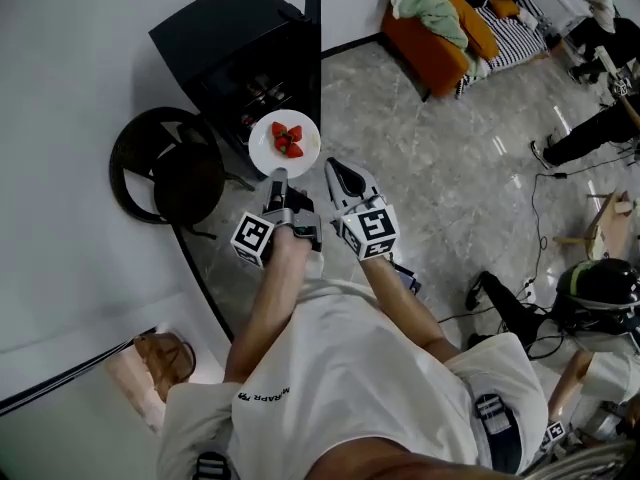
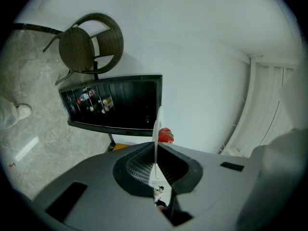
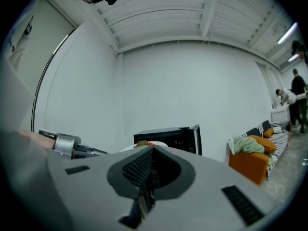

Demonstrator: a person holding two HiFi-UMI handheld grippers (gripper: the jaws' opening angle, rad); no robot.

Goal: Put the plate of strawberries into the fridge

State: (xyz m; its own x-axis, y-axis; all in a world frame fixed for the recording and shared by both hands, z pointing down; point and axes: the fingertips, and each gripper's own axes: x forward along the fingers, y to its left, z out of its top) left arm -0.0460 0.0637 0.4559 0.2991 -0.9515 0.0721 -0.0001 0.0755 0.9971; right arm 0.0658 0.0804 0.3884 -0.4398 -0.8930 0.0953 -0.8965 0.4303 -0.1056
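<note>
Left fingers (image 2: 138, 166) pinch the white plate (image 1: 262, 150) by its rim, red strawberries (image 1: 287, 139) atop; right fingers (image 3: 138, 170) together.

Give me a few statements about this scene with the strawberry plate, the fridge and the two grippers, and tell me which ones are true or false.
1. The left gripper grips the plate by its rim. True.
2. The plate of strawberries is already inside the fridge. False: it is held outside, in front of the fridge.
3. The right gripper holds a strawberry. False: its jaws are together with nothing between them.
4. A dark wicker chair stands beside the fridge. True.
5. The plate is empty. False: several strawberries lie on it.
</note>
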